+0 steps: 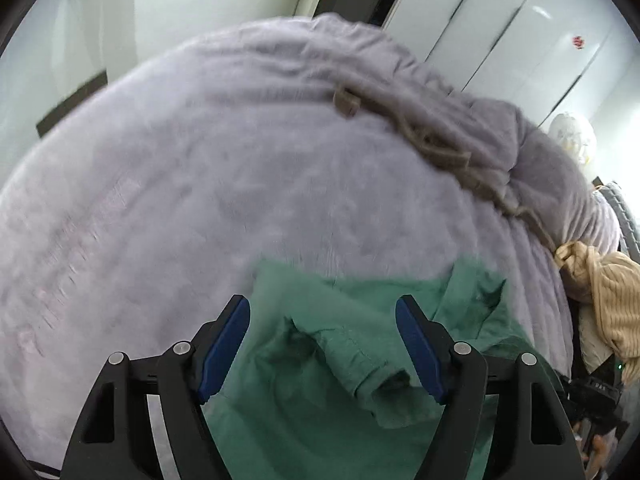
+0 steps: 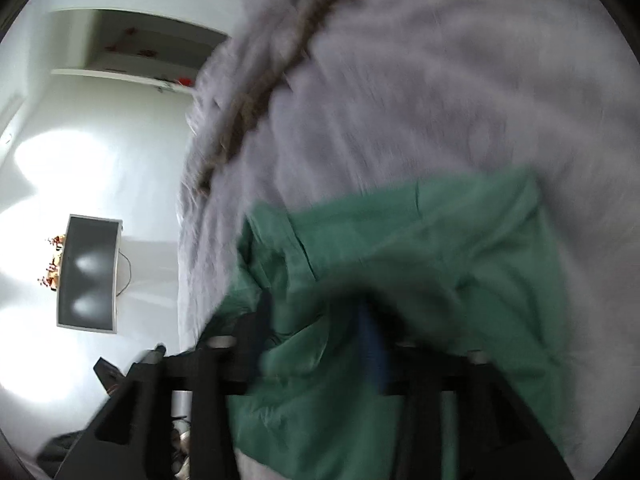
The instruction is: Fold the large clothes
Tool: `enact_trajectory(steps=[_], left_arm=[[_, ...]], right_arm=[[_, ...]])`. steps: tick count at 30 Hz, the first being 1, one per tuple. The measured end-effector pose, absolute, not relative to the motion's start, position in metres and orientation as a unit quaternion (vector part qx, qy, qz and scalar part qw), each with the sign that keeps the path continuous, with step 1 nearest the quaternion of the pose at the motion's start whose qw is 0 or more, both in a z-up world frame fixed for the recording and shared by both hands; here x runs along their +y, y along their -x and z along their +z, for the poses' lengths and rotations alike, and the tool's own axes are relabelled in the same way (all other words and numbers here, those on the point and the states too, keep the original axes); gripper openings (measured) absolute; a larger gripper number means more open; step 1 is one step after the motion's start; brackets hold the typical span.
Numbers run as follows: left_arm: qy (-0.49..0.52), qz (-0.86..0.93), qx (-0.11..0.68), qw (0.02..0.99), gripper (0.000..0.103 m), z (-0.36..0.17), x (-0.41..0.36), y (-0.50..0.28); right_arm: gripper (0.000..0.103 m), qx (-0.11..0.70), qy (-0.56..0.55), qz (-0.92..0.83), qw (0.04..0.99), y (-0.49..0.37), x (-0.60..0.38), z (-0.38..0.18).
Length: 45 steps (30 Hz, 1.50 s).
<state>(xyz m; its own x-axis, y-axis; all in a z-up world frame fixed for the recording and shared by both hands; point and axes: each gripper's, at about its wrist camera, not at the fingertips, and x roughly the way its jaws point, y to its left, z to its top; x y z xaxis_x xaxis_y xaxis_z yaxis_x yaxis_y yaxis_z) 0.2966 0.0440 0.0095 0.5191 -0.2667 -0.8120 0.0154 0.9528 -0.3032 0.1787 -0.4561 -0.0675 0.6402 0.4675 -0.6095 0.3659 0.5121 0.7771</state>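
A green garment (image 1: 340,360) lies crumpled on a pale lilac bedspread (image 1: 200,180). My left gripper (image 1: 323,346) is open above it, blue pads wide apart, with a rolled sleeve cuff (image 1: 384,380) between the fingers. In the right wrist view the same green garment (image 2: 440,260) is bunched over my right gripper (image 2: 320,340). The view is blurred. Cloth covers the fingers, and only one blue pad (image 2: 372,352) shows, so the jaw gap is hidden.
A brown fringe band (image 1: 432,132) crosses the bedspread. A beige knitted garment (image 1: 608,304) lies at the bed's right edge. White wardrobe doors (image 1: 520,32) stand behind. The white floor (image 2: 100,160) and a grey tray-like object (image 2: 88,272) lie left of the bed.
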Motion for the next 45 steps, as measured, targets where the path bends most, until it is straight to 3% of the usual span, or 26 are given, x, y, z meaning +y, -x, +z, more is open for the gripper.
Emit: enact_trajectory(steps=[5, 13, 14, 15, 16, 20, 21, 22, 23, 26, 29, 32, 33, 36, 41, 45], left_arm=[[0.074, -0.104, 0.485, 0.865, 0.076, 0.014, 0.033, -0.287], [0.002, -0.118, 0.501, 0.857, 0.076, -0.025, -0.005, -0.284], [-0.006, -0.104, 0.499, 0.860, 0.076, -0.029, -0.009, -0.289], [-0.008, -0.096, 0.499, 0.861, 0.076, -0.033, -0.011, -0.295], [-0.005, -0.086, 0.503, 0.860, 0.076, -0.039, -0.013, -0.304], [0.010, -0.067, 0.518, 0.853, 0.076, -0.053, -0.015, -0.326], [0.012, -0.067, 0.521, 0.851, 0.058, -0.055, -0.017, -0.330], [0.005, -0.070, 0.526, 0.847, 0.022, -0.057, -0.019, -0.331], [-0.006, -0.068, 0.530, 0.845, 0.018, -0.058, -0.021, -0.333], [-0.024, -0.061, 0.518, 0.853, 0.016, -0.061, -0.019, -0.332], [-0.012, -0.039, 0.524, 0.851, 0.017, -0.067, -0.005, -0.336], [0.012, -0.044, 0.525, 0.850, 0.017, -0.060, 0.009, -0.330], [0.005, -0.053, 0.524, 0.850, 0.020, -0.055, 0.013, -0.325], [-0.008, -0.067, 0.513, 0.856, 0.095, -0.040, 0.023, -0.307], [0.001, -0.120, 0.512, 0.850, 0.095, -0.022, 0.046, -0.265], [0.009, -0.169, 0.541, 0.824, 0.095, -0.030, 0.058, -0.235]], right_arm=[[0.073, 0.424, -0.396, -0.032, 0.814, -0.162, -0.464, -0.042], [0.071, 0.495, -0.303, -0.069, 0.812, -0.169, -0.459, -0.081], [0.059, 0.504, -0.295, -0.078, 0.808, -0.175, -0.460, -0.088], [0.021, 0.512, -0.293, -0.082, 0.803, -0.179, -0.460, -0.092], [0.003, 0.522, -0.294, -0.081, 0.796, -0.182, -0.460, -0.097], [0.004, 0.504, -0.264, -0.062, 0.820, -0.180, -0.448, -0.077], [0.004, 0.496, -0.249, -0.062, 0.829, -0.178, -0.446, -0.069], [0.004, 0.494, -0.243, -0.065, 0.832, -0.178, -0.447, -0.067], [0.004, 0.495, -0.238, -0.074, 0.832, -0.178, -0.452, -0.069], [0.006, 0.525, -0.263, -0.098, 0.804, -0.182, -0.473, -0.102], [0.015, 0.522, -0.323, -0.105, 0.783, -0.173, -0.486, -0.125], [0.041, 0.504, -0.351, -0.126, 0.779, -0.158, -0.487, -0.116], [0.045, 0.500, -0.353, -0.129, 0.780, -0.151, -0.484, -0.109], [0.046, 0.475, -0.358, -0.123, 0.794, -0.127, -0.467, -0.081], [0.048, 0.466, -0.398, -0.015, 0.790, -0.098, -0.402, -0.052], [0.048, 0.492, -0.456, 0.106, 0.734, -0.086, -0.317, -0.068]])
